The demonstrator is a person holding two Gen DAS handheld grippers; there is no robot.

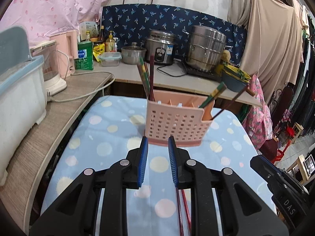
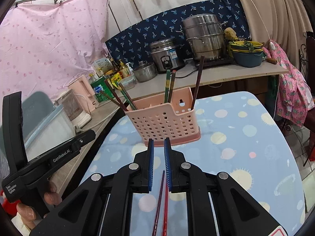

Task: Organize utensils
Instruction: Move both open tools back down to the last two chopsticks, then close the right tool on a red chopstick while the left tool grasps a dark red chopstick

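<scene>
Pink perforated utensil caddy (image 1: 177, 122) sits upright on the blue polka-dot tablecloth (image 1: 110, 149), toward the far end of the table, just ahead of both my grippers. It already holds chopsticks: a bunch standing in its left end (image 1: 146, 78), green-and-dark ones leaning out of the right end (image 1: 213, 94); from the right wrist view I also see a dark one upright at the far right corner (image 2: 198, 82). Two loose red chopsticks (image 2: 163, 202) lie on the cloth close to me, running lengthwise under the right gripper (image 2: 157, 143); same pair shows below the left gripper (image 1: 157, 141), by its right finger. Left gripper: blue pads apart by a narrow gap, nothing between them, hovering over the cloth short of the caddy. Right gripper: pads nearly together, tiny gap, nothing clamped; the chopsticks are on the cloth beneath it, and I can't tell whether it touches them. Behind the table: counter (image 1: 133, 72) with a rice cooker (image 1: 161, 47), a tall steel steamer pot (image 1: 206, 49), a small lidded pot (image 1: 132, 54), bottles and a pink kettle (image 1: 67, 49).
</scene>
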